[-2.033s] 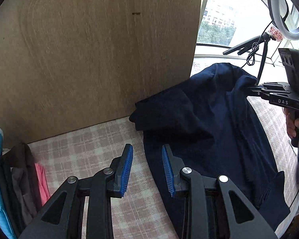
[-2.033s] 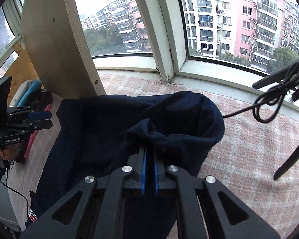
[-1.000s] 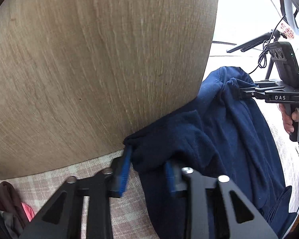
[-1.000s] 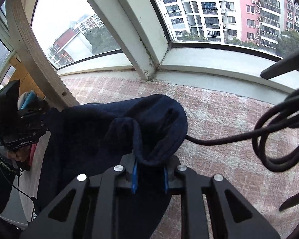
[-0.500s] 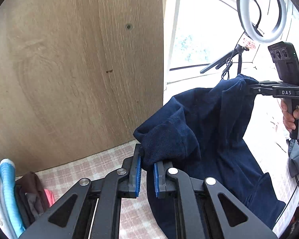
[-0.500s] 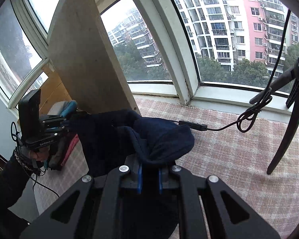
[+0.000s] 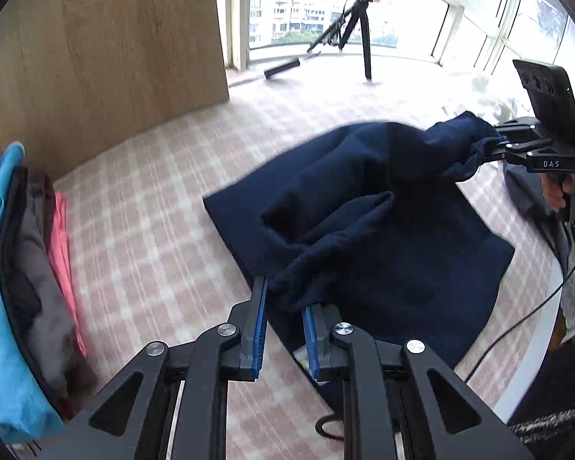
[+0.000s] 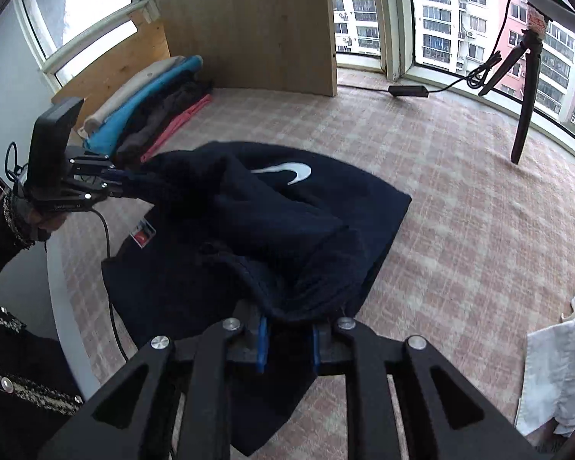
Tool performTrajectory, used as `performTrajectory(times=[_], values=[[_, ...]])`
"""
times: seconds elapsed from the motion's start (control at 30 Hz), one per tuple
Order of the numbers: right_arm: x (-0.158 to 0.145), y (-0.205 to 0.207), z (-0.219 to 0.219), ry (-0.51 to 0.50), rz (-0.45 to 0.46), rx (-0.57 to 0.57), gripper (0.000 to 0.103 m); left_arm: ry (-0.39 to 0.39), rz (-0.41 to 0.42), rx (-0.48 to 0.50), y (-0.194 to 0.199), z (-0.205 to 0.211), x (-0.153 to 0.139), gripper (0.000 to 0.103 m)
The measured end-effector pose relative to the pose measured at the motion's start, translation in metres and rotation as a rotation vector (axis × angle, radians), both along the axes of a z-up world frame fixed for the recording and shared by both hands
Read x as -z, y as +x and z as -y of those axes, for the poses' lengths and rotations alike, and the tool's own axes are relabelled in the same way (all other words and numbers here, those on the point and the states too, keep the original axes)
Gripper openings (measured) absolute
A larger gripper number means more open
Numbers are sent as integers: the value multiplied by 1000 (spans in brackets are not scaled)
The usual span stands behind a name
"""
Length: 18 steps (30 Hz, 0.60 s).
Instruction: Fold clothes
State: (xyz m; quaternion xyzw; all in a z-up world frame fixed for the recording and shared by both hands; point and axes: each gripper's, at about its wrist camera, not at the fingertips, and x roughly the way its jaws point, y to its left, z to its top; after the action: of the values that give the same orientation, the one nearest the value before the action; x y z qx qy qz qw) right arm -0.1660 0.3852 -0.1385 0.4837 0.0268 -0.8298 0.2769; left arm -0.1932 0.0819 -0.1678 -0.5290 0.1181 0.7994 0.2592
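Left gripper (image 7: 283,320) jaws easing apart, bunched edge of navy fleece sweatshirt (image 7: 383,237) between blue pads. Right gripper (image 8: 287,339) same deal, opening with fabric inside. Sweatshirt half-folded on pink checked cloth (image 8: 460,199). Folded clothes stack (image 8: 153,103) far left, by wooden panel (image 8: 249,19).

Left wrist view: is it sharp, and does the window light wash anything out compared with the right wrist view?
Left wrist view: the plaid cover and folded pile smear with motion blur, the window blows out white. Right wrist view: crisper, the navy sweatshirt logo readable, buildings outside properly exposed; both bend at the fisheye edges.
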Motion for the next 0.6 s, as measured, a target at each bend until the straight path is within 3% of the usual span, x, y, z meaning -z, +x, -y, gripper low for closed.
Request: performTrajectory(times=[0.07,0.13,0.2,0.23,0.27,0.33,0.47,0.6], values=[[11,22,-6,34,40,16,17,-3,40,-22,21,13,8,17],[21,44,-11,66,79,33,20,15,28,-45,31,23,2,17],[10,46,-15,33,47,60,34,11,-12,-29,28,19,-8,19],[9,43,-13,38,36,51,48,8,-33,-19,26,16,-13,26],[7,41,-11,44,26,43,51,5,-53,-9,24,13,-18,30],[5,37,-6,54,5,25,51,-9,-82,40,15,2,-22,35],[6,29,-6,44,52,12,51,26,-19,52,-11,-10,-17,39],[5,25,-31,-98,79,69,51,47,46,84,-24,-16,-5,39]])
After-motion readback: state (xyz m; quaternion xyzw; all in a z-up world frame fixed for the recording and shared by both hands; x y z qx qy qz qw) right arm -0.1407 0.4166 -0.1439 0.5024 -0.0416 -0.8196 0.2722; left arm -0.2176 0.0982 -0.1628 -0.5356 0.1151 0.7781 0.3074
